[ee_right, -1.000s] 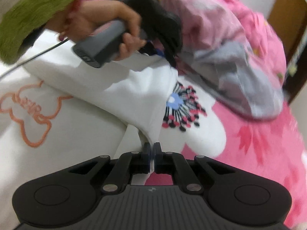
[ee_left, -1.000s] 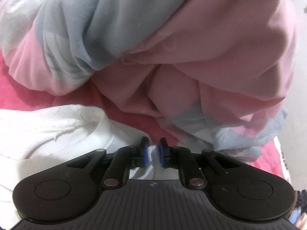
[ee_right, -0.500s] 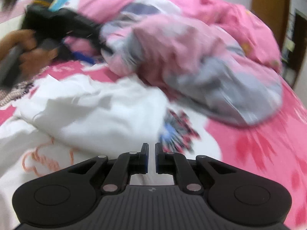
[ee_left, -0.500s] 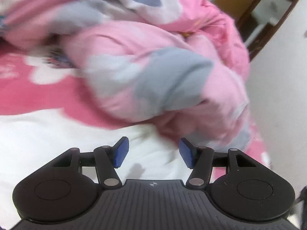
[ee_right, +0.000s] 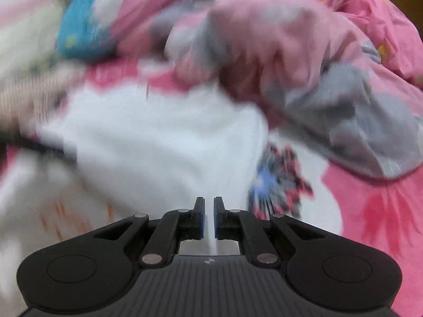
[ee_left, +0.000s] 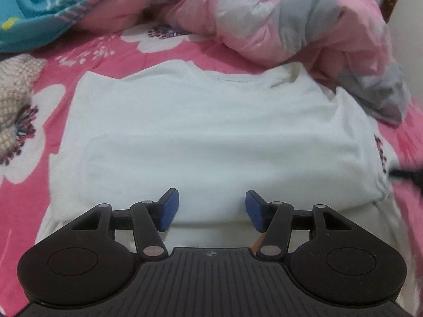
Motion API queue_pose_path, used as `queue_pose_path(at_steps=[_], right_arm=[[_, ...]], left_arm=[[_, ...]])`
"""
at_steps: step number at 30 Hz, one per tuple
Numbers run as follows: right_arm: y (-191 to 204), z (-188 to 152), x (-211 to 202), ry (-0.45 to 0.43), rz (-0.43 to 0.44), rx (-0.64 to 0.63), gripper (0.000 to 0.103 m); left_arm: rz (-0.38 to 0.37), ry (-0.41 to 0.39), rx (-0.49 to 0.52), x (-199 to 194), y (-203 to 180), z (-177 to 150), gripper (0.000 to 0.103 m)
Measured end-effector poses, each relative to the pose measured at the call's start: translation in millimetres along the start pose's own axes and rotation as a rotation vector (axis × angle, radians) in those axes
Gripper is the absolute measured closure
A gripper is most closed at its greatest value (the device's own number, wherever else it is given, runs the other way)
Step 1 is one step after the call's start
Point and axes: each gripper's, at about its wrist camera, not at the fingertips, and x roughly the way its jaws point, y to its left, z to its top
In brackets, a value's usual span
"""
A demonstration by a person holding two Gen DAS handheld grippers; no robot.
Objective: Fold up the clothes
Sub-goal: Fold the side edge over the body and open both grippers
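**A:** How far along does the folding look?

**B:** Partway, I'd judge. The white cotton T-shirt lies on the pink bedsheet with white flowers, back side up, collar toward 12 o'clock in the left wrist view. Its side edges look turned in, so the shape is a neat rectangle, and a raised fold edge crosses it low in that view, so one layer seems to lie over another.

**A:** And what's left?

**B:** Hard to settle. A strip of white cloth shows below that fold edge, toward 6 o'clock, so the bundle may want one more fold or some squaring up. I can't tell whether other garments are waiting.

**A:** The grippers?

**B:** The left gripper hangs over the shirt's near part with its blue pads spread wide, grasping nothing. The right gripper has its pads nearly together, a thin gap between them; the view is smeared, and I can't tell whether cloth is pinched there.

**A:** Anything crowding the shirt?

**B:** A crumpled pink-and-grey quilt touches its corner at 1 o'clock. A beige knitted piece sits at 9 o'clock, a teal striped cloth at 11.
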Motion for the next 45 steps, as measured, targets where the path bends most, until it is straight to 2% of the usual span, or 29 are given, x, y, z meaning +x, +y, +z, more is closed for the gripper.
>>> queue_pose_path(at_steps=[4,7,10,12,15,17,19,23,26,28,31,35,37,39,41,45], right_arm=[[2,42,37,-0.052,0.069,0.045,0.097],[3,58,85,0.006,0.100,0.052,0.097],[-6,59,134,0.059,0.028,0.046,0.100],[-16,64,140,0.007,0.003,0.100,0.103],[-15,74,128,-0.061,-0.043,0.154,0.100],[-8,76,113,-0.066,0.030,0.181,0.100],[7,77,106,-0.041,0.107,0.154,0.100],[50,84,122,0.061,0.280,0.068,0.099],[76,87,154,0.147,0.317,0.052,0.099],[86,86,183,0.216,0.309,0.076,0.100],[95,96,198,0.132,0.243,0.093,0.103],[85,99,176,0.019,0.035,0.166,0.100],[64,94,146,-0.013,0.040,0.248,0.100],[39,80,100,-0.044,0.021,0.333,0.099],[18,61,50,-0.064,-0.040,0.387,0.099],[0,7,-43,-0.004,-0.177,0.402,0.099]], left_arm=[[0.035,0.010,0.004,6,2,-9,0.047],[0.031,0.020,-0.016,12,5,-14,0.047],[0.032,0.018,-0.009,11,6,-19,0.047],[0.023,-0.003,-0.003,4,8,-20,0.047],[0.011,-0.036,0.007,-6,10,-22,0.047],[0.002,-0.058,0.014,-13,12,-23,0.047],[-0.007,-0.080,0.021,-20,13,-23,0.048],[-0.024,-0.123,0.034,-33,17,-25,0.047],[-0.035,-0.154,0.050,-39,20,-25,0.046],[-0.021,-0.131,0.072,-21,24,-18,0.046],[-0.028,-0.020,0.069,17,37,-18,0.046],[-0.053,-0.025,0.141,11,40,-24,0.046],[-0.073,-0.007,0.136,6,46,-25,0.046],[-0.086,0.008,0.124,0,52,-26,0.046],[-0.088,0.021,0.113,-8,58,-28,0.045],[-0.129,0.057,0.075,-30,72,-35,0.045]])
